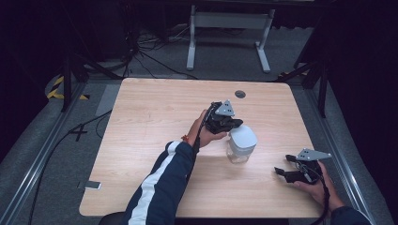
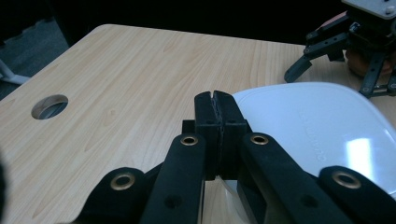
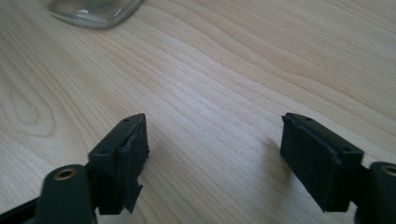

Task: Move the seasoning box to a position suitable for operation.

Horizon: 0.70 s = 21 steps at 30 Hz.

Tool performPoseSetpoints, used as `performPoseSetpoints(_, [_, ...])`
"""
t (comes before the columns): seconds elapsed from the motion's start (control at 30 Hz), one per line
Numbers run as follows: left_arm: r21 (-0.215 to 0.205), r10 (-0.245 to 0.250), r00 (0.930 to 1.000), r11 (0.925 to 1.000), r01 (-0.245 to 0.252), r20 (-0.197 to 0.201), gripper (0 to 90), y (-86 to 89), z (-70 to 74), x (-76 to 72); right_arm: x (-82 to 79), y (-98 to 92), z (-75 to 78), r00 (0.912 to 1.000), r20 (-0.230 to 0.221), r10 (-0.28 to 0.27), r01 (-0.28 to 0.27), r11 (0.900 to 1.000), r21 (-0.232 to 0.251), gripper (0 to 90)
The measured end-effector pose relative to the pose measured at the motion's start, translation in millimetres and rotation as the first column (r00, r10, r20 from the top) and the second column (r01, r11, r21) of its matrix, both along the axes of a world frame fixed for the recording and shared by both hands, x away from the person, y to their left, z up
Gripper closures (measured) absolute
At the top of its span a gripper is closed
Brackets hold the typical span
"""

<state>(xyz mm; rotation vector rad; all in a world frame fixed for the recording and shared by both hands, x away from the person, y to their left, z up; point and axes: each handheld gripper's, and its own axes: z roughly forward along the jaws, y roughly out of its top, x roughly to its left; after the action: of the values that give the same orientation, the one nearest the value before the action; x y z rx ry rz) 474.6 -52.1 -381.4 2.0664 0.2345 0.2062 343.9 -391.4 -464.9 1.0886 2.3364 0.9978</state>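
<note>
On the table (image 1: 141,122), left gripper (image 1: 224,119) jaws clenched beside jar lid (image 1: 242,137), right gripper (image 1: 287,173) jaws released.

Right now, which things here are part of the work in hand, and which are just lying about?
In the job:
- glass jar with white lid
- left gripper, shut, at the lid's edge
- right gripper, open, resting on the table, apart from the jar

Lying about:
- small flat object at the table's near left corner
- round hole in the tabletop
- cables and white frame on the floor
</note>
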Motion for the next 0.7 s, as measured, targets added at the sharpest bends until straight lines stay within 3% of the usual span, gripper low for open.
performPoseSetpoints(0.07, [-0.006,0.006,1.0,1.0,-0.006,-0.004,89.8,0.0,-0.9,0.2,-1.5,2.2,4.0,0.9997,-0.013,0.019,-0.019,1.0,0.015,43.1])
performPoseSetpoints(0.2, [-0.006,0.006,1.0,1.0,-0.006,-0.001,89.8,0.1,-1.7,1.3,-4.3,13.3,22.8,0.9974,0.048,0.053,-0.055,0.998,0.029,59.5])
performPoseSetpoints(0.43, [-0.007,0.009,0.9999,0.9999,-0.009,0.006,89.6,-0.8,-2.1,1.0,-1.3,49.3,68.1,0.9778,0.171,0.121,-0.139,0.986,0.093,77.1])
performPoseSetpoints(0.57, [-0.011,0.017,0.9999,0.9998,-0.017,0.0,89.6,-1.1,-3.4,1.6,3.0,72.1,79.1,0.9694,0.19,0.156,-0.17,0.984,0.06,84.7])
performPoseSetpoints(0.7, [-0.006,0.018,0.9998,0.9998,-0.018,0.005,89.1,-0.8,-3.6,2.5,6.6,88.0,84.6,0.9676,0.192,0.163,-0.175,0.984,0.043,87.9])
